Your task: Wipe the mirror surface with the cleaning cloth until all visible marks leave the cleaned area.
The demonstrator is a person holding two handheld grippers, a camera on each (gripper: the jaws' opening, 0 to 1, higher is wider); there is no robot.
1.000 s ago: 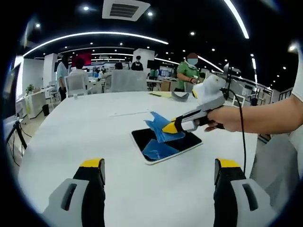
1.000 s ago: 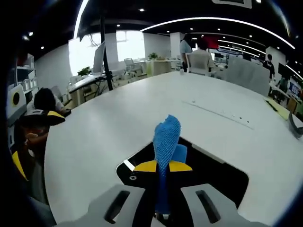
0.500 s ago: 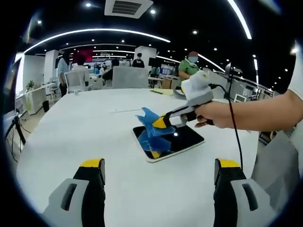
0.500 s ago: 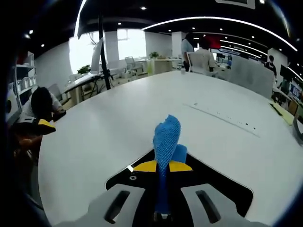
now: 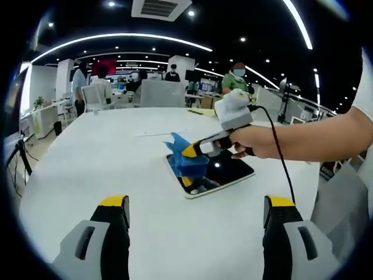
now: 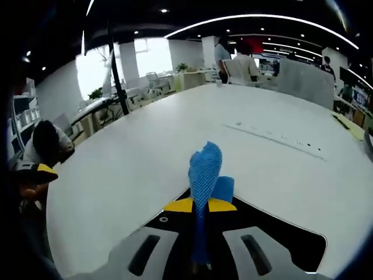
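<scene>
Right gripper (image 6: pixel 200 205): fingers (image 6: pixel 179 205) clamped on blue cleaning cloth (image 6: pixel 204 175), the cloth pressed onto the mirror's (image 5: pixel 227 172) end nearer the left gripper. Mirror: dark, rectangular, flat mid-bench (image 5: pixel 87 169). Left gripper (image 5: pixel 195 210): fingers (image 5: pixel 113 205) spread apart, empty, above the bench's near edge.

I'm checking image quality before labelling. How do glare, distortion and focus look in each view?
Left gripper view: fisheye bends the ceiling light strips into arcs; the mirror looks dark, with a small bright glint of a lamp; the cloth and right gripper are fairly sharp. Right gripper view: the table is bright and almost washed out; the cloth is crisp; the far people are soft.
</scene>
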